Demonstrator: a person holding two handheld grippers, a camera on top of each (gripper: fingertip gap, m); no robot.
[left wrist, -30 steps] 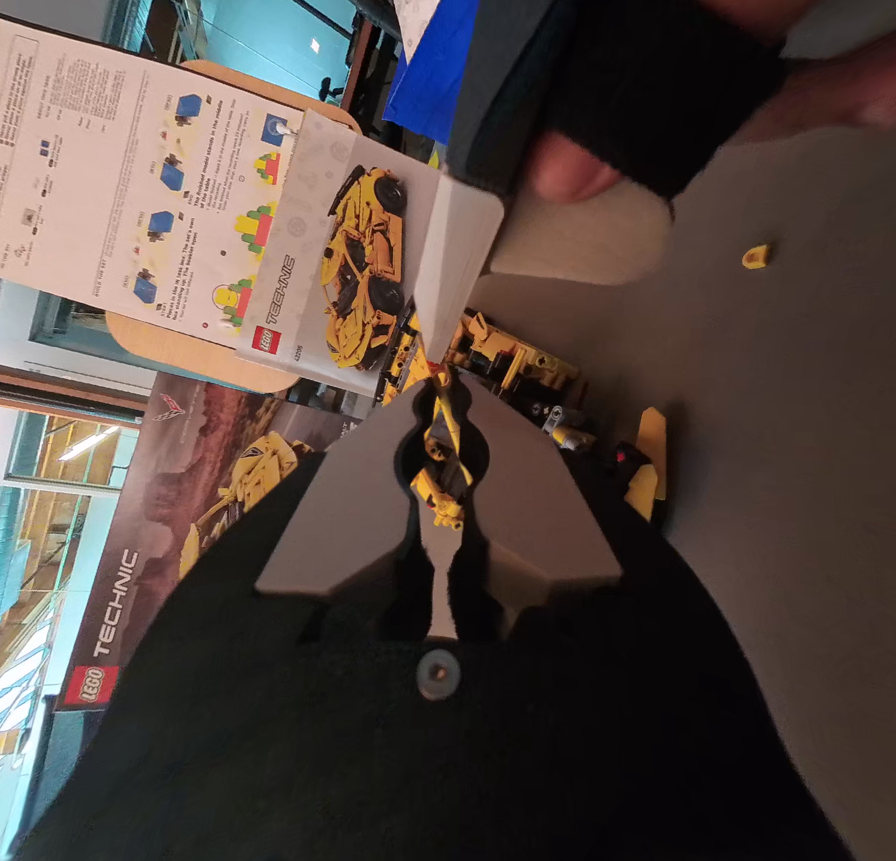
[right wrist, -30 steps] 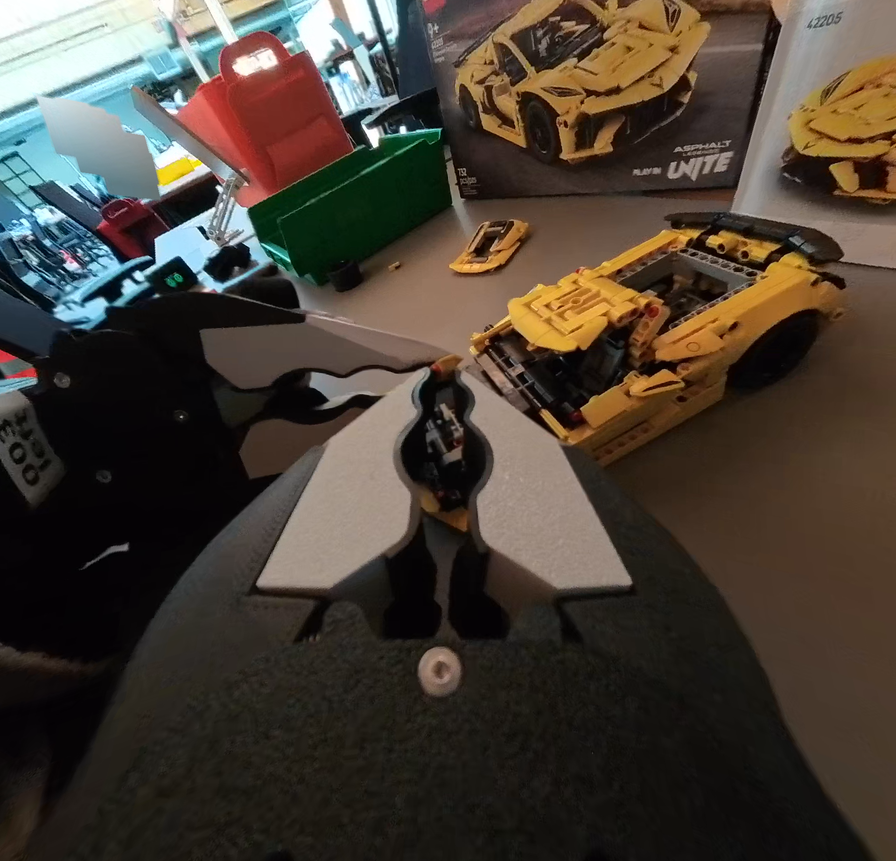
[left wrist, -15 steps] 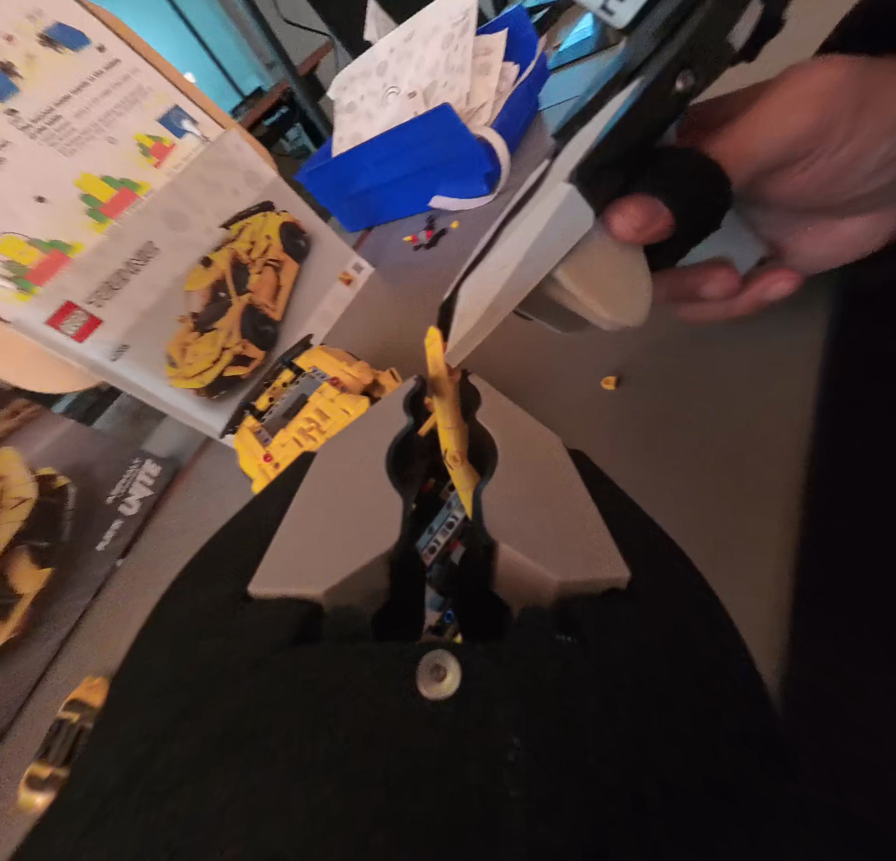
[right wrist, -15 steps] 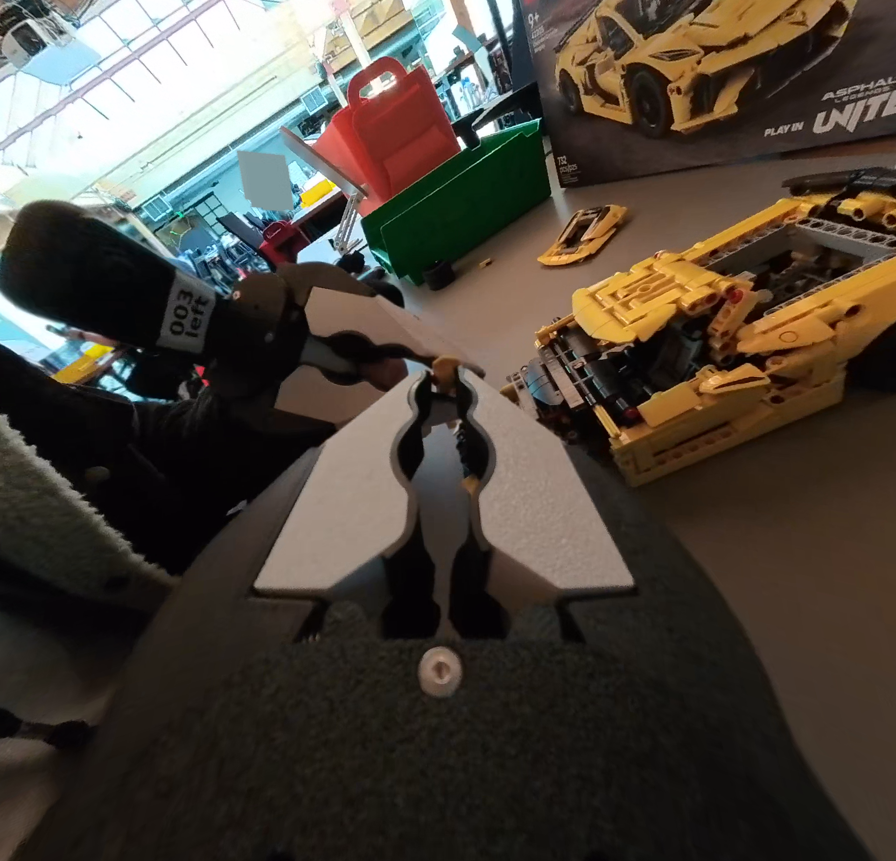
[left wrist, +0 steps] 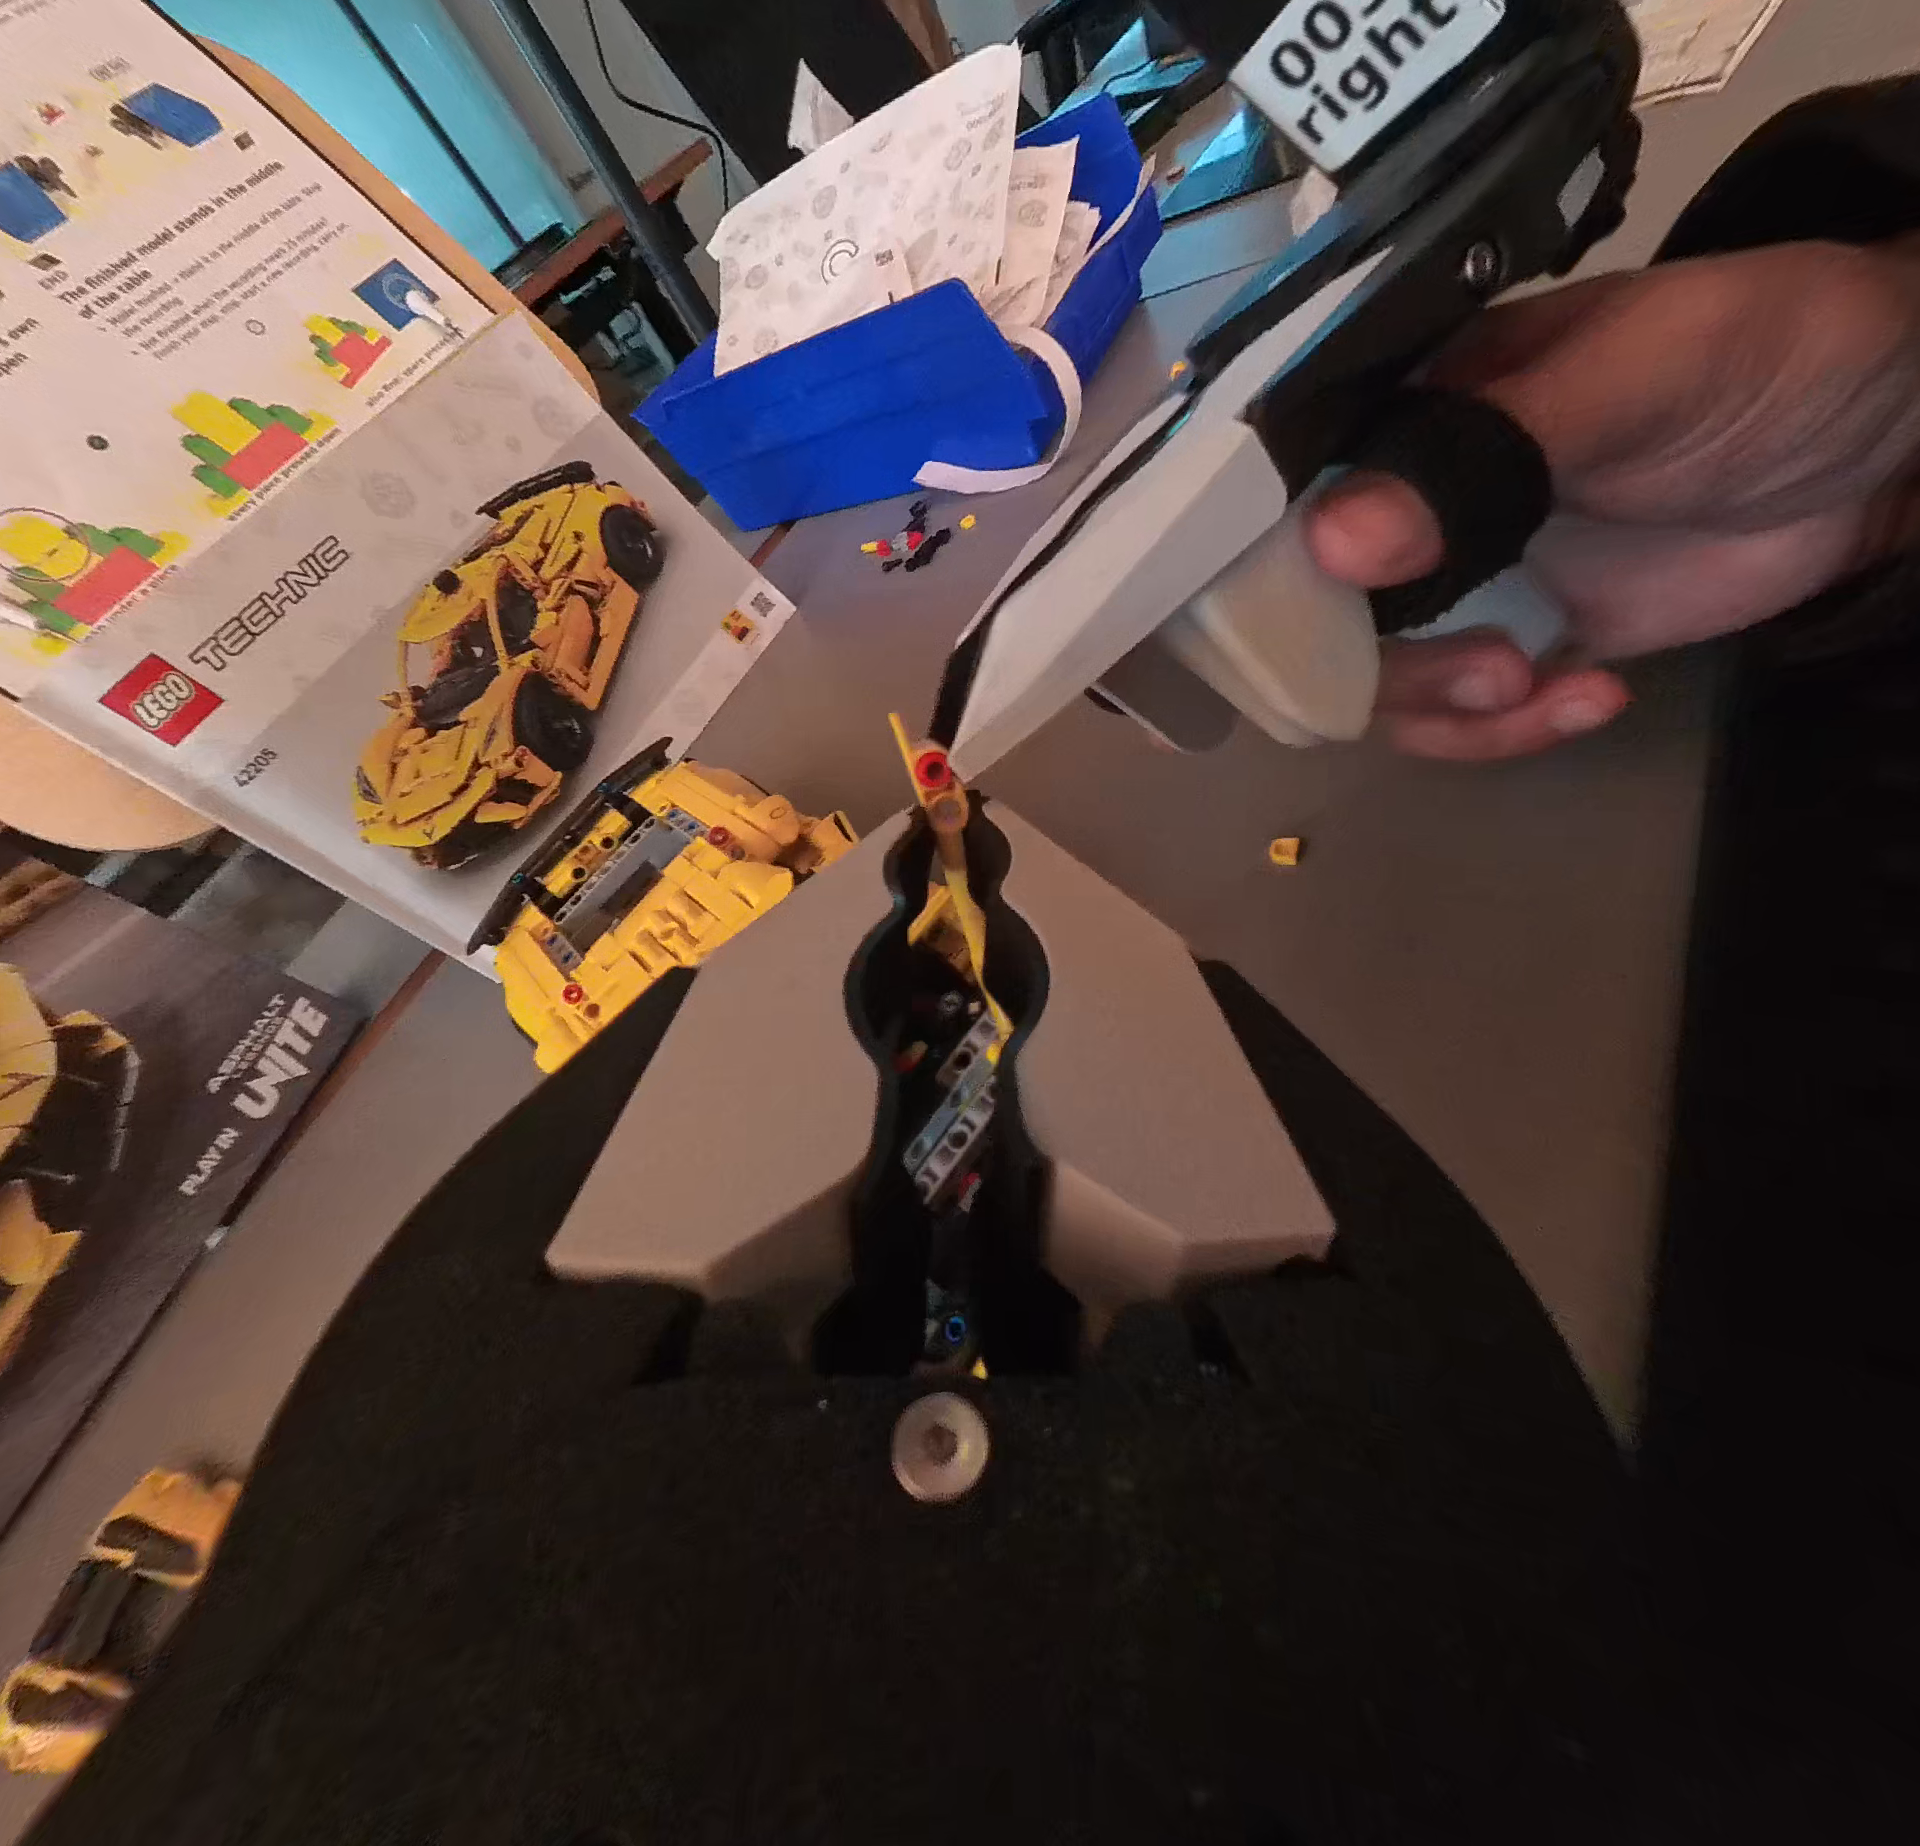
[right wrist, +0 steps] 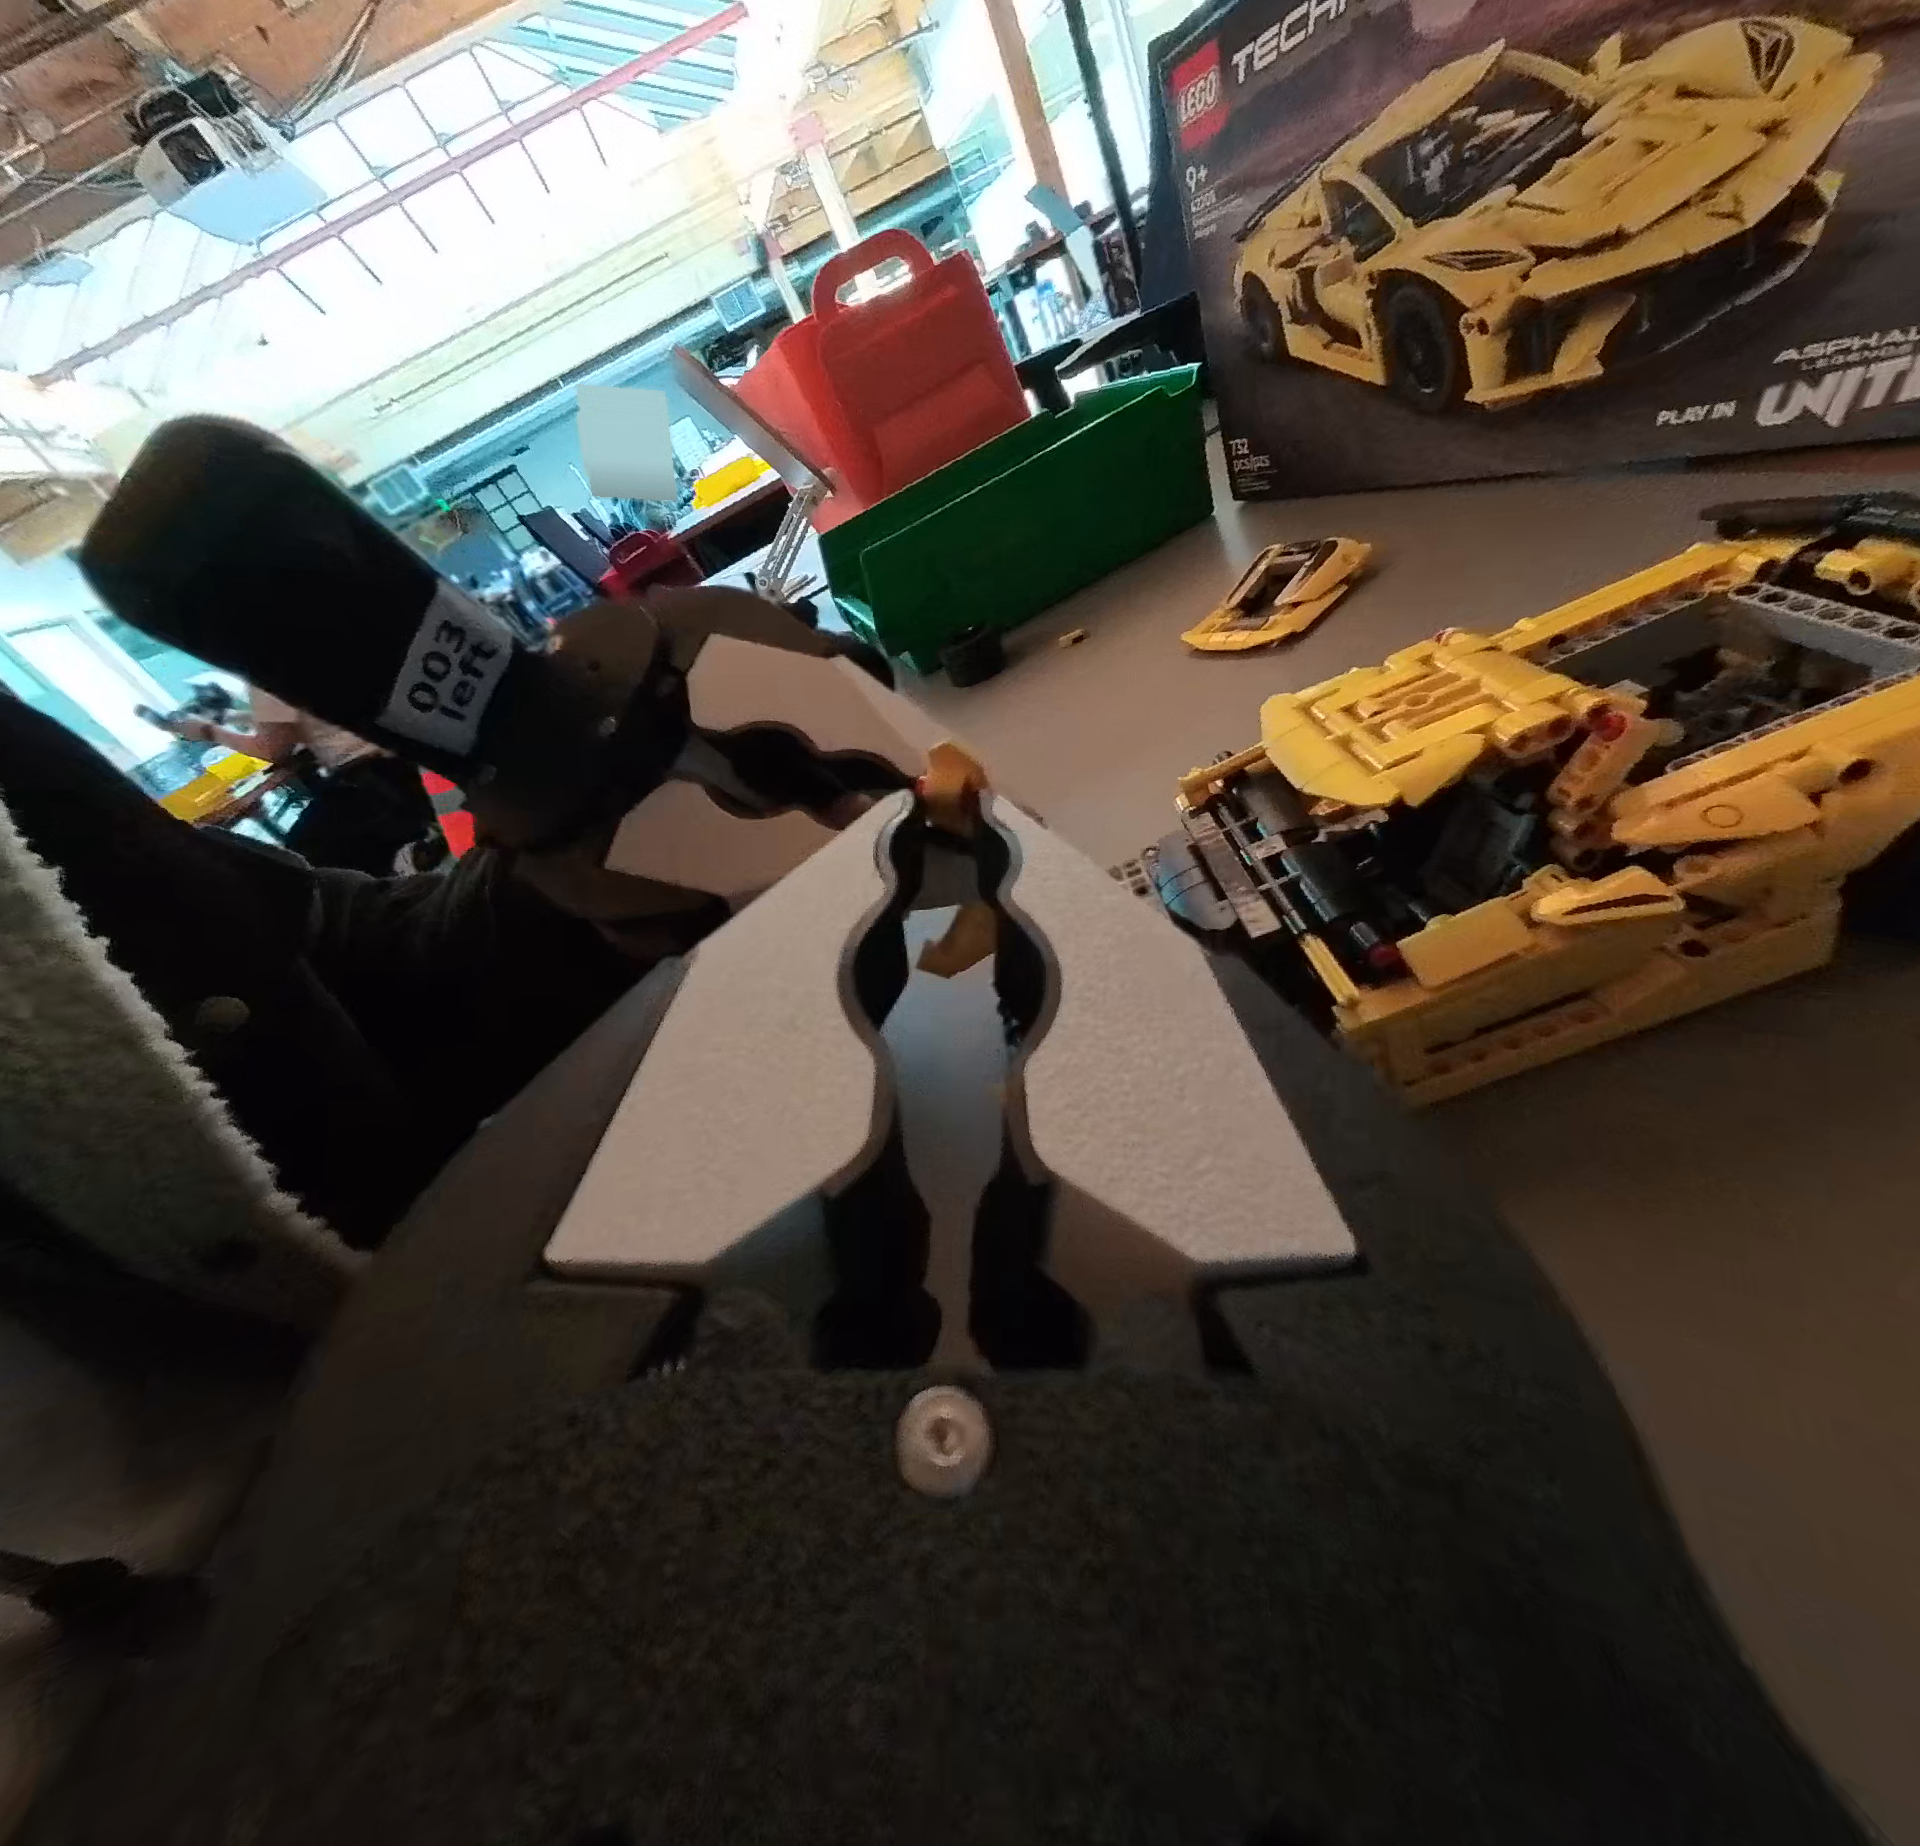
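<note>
In the left wrist view my left gripper is shut on a slim yellow and grey brick assembly that runs back between its fingers. A yellow piece with a red pin sticks out past the tips. My right gripper comes in from the upper right, held by a hand, and meets that piece tip to tip. In the right wrist view my right gripper is shut on the yellow piece. The left gripper reaches in from the left. Both are held above the grey table.
A part-built yellow brick car stands on the table to the right. A loose yellow panel, green bin, red bin and set box lie beyond. An instruction booklet, blue bin and small yellow part are nearby. Only a small space, under 4 cm, lies between the two pairs of fingers.
Both grippers have turned and risen from the table, so both views have swung. The right gripper's hollow held dark parts a second ago; now it pinches only the yellow piece at its tips.
</note>
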